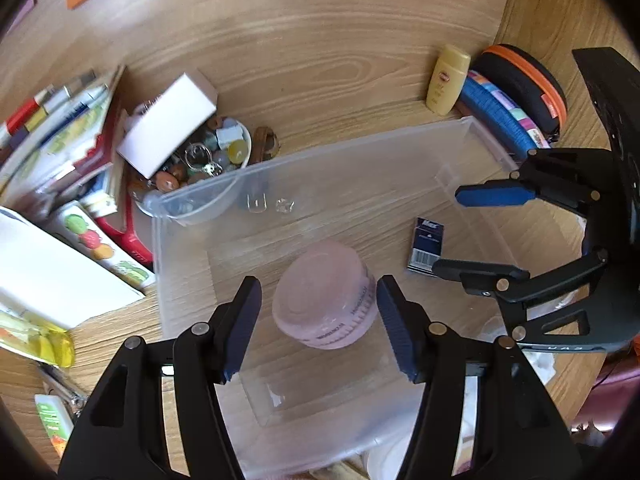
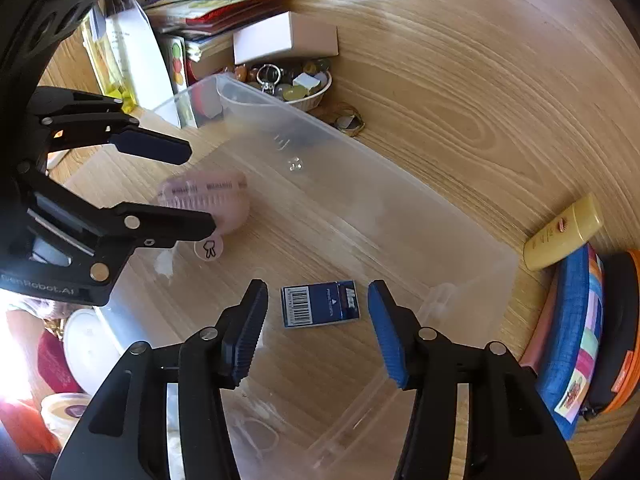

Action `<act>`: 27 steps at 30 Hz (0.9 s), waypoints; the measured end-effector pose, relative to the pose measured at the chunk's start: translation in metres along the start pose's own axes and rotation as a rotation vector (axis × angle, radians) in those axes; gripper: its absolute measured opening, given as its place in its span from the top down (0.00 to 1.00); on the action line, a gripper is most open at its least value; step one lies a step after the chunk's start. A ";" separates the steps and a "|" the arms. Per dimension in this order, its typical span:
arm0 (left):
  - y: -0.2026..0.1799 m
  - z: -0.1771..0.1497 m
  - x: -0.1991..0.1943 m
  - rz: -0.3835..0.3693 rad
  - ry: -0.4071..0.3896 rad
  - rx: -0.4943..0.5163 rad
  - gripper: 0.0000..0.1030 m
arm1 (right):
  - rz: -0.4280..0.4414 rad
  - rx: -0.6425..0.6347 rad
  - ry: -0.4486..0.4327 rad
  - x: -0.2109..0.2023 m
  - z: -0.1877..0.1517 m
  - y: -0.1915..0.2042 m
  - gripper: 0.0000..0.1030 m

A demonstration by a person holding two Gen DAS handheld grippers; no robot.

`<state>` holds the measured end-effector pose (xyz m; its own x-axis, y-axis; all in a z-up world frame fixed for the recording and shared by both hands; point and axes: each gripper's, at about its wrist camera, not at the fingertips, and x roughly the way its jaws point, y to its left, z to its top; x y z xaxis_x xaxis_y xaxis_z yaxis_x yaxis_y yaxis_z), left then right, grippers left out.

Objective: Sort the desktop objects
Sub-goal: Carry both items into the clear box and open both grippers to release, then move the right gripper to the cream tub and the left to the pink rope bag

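wood-grain bench (image 1: 320,40), light timber, cluttered along its far edges and bare in the middle, probably cleared as working room.

clear plastic rectangular storage bin (image 1: 400,152) sits on the bench under both tools; it reads as the collecting place for the sort, its open top facing up so things can be lowered in.

stack of books and papers (image 1: 60,128) and a white ceramic bowl of trinkets and keys (image 1: 224,144) crowd just beyond the bin's far wall, not yet sorted.

round pink plastic jar with ribbed lid (image 1: 326,296) lies tilted on the bin floor, blurred. left tongs (image 1: 318,328) stand spread either side of it, pads clear of the jar, so nothing is gripped.

yellow squeeze bottle (image 1: 446,80) stands outside the bin beside a blue-and-orange case.

small dark-blue staple box with barcode (image 2: 320,304) lies flat in the bin's other end. right tongs (image 2: 316,332) hang spread above it, holding nothing.
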<state>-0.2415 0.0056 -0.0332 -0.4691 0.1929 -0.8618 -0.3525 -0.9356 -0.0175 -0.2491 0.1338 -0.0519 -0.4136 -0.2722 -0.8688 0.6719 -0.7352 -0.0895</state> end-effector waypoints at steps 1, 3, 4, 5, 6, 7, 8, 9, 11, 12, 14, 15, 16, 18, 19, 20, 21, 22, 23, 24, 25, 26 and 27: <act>0.000 -0.001 -0.004 0.002 -0.006 0.000 0.39 | -0.001 0.004 -0.006 -0.003 0.000 0.000 0.48; 0.000 -0.003 -0.013 0.007 -0.022 0.000 0.32 | -0.011 0.016 -0.027 -0.014 -0.001 0.000 0.40; -0.001 -0.004 -0.020 0.011 -0.036 -0.002 0.32 | -0.014 0.019 -0.041 -0.020 -0.001 0.001 0.36; -0.001 -0.006 -0.026 0.012 -0.045 -0.004 0.31 | -0.016 0.023 -0.057 -0.027 -0.002 0.000 0.35; -0.001 -0.006 -0.028 0.011 -0.050 -0.005 0.31 | -0.021 0.029 -0.073 -0.034 -0.003 0.001 0.33; -0.002 -0.007 -0.033 0.012 -0.058 -0.007 0.30 | -0.026 0.032 -0.085 -0.040 -0.004 0.001 0.31; -0.004 -0.008 -0.039 0.015 -0.066 -0.012 0.25 | -0.030 0.034 -0.096 -0.047 -0.005 0.002 0.31; -0.005 -0.009 -0.043 0.016 -0.072 -0.016 0.20 | -0.038 0.035 -0.108 -0.053 -0.006 0.002 0.30; -0.006 -0.013 -0.056 0.008 -0.087 -0.027 0.15 | -0.052 0.041 -0.129 -0.065 -0.008 0.003 0.25; -0.007 -0.014 -0.060 0.005 -0.095 -0.032 0.14 | -0.057 0.049 -0.141 -0.072 -0.009 0.005 0.21; -0.008 -0.019 -0.075 0.008 -0.113 -0.041 0.13 | -0.074 0.061 -0.160 -0.084 -0.012 0.008 0.21; -0.009 -0.021 -0.080 0.011 -0.123 -0.045 0.12 | -0.083 0.065 -0.168 -0.090 -0.013 0.010 0.21; -0.010 -0.023 -0.086 0.014 -0.134 -0.048 0.12 | -0.088 0.067 -0.176 -0.096 -0.015 0.012 0.21; -0.012 -0.030 -0.099 0.021 -0.158 -0.058 0.10 | -0.095 0.073 -0.197 -0.108 -0.021 0.015 0.21; -0.012 -0.033 -0.105 0.022 -0.169 -0.062 0.09 | -0.094 0.074 -0.203 -0.113 -0.023 0.015 0.21; -0.012 -0.036 -0.111 0.025 -0.181 -0.066 0.09 | -0.090 0.076 -0.210 -0.117 -0.025 0.017 0.21; -0.012 -0.041 -0.117 0.027 -0.192 -0.069 0.09 | -0.087 0.076 -0.218 -0.122 -0.028 0.020 0.21; -0.011 -0.045 -0.123 0.031 -0.202 -0.072 0.09 | -0.087 0.075 -0.224 -0.127 -0.030 0.022 0.21; -0.010 -0.051 -0.129 0.040 -0.213 -0.076 0.09 | -0.087 0.072 -0.230 -0.131 -0.032 0.025 0.21; -0.009 -0.056 -0.133 0.045 -0.221 -0.080 0.08 | -0.087 0.066 -0.238 -0.136 -0.035 0.030 0.21; -0.008 -0.061 -0.138 0.050 -0.229 -0.087 0.08 | -0.088 0.062 -0.246 -0.139 -0.036 0.034 0.21; -0.007 -0.066 -0.143 0.057 -0.235 -0.093 0.08 | -0.087 0.054 -0.253 -0.143 -0.039 0.039 0.21; -0.006 -0.070 -0.147 0.062 -0.240 -0.099 0.07 | -0.087 0.044 -0.260 -0.147 -0.041 0.044 0.21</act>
<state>-0.1139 -0.0382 0.0578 -0.6702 0.1882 -0.7180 -0.2422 -0.9698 -0.0281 -0.1335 0.1672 0.0519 -0.6162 -0.3531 -0.7040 0.6019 -0.7877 -0.1317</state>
